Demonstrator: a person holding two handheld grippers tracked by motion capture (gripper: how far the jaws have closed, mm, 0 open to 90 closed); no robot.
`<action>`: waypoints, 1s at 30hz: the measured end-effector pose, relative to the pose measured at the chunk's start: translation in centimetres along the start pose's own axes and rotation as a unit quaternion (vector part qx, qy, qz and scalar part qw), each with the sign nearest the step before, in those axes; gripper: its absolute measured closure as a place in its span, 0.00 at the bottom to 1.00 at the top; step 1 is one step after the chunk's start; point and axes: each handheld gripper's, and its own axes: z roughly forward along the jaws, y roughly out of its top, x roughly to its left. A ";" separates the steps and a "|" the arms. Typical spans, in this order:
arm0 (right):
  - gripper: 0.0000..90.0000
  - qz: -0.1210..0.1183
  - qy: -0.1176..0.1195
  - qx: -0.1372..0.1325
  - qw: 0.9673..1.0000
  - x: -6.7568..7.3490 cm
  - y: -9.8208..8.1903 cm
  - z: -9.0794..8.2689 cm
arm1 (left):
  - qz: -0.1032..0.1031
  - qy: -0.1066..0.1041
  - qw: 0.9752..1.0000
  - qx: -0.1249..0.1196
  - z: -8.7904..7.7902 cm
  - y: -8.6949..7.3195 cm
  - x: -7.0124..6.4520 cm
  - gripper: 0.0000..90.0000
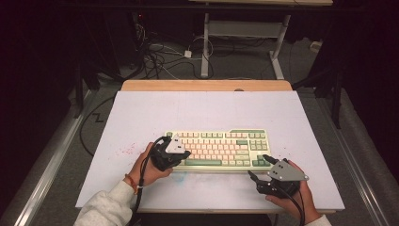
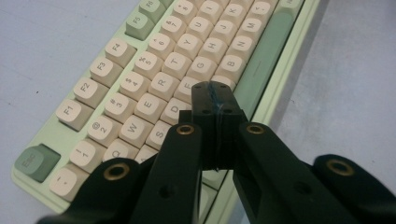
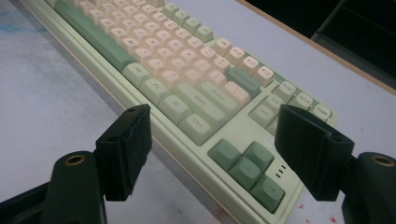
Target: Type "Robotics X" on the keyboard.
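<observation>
L sleeve (image 1: 109, 206) pale grey, orange wristband (image 1: 132, 183) | black fingers (image 3: 125, 151), brass screws, grey tri plates

A dim lab or test room, white sheet-covered counter (image 1: 141, 117) with wooden edge, tangled cables (image 1: 160, 59) and a white plug block (image 1: 187, 53) on grey carpet, metal-legged desk frame (image 1: 244, 42) behind, black-curtained surroundings, aluminium rail (image 1: 51, 155) alongside the workspace
</observation>
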 end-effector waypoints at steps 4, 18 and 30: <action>0.31 -0.002 0.000 0.003 1.000 0.0 0.0 0.1 | 0.000 -0.003 1.000 0.004 0.7 0.5 0.2 0.97; 0.31 -0.014 0.003 0.011 1.000 0.2 -0.1 0.3 | 0.012 0.001 0.999 0.033 2.4 1.1 0.1 0.97; 0.31 -0.014 0.004 0.014 1.000 0.3 -0.2 0.4 | 0.010 0.003 0.999 0.031 2.6 1.1 0.2 0.97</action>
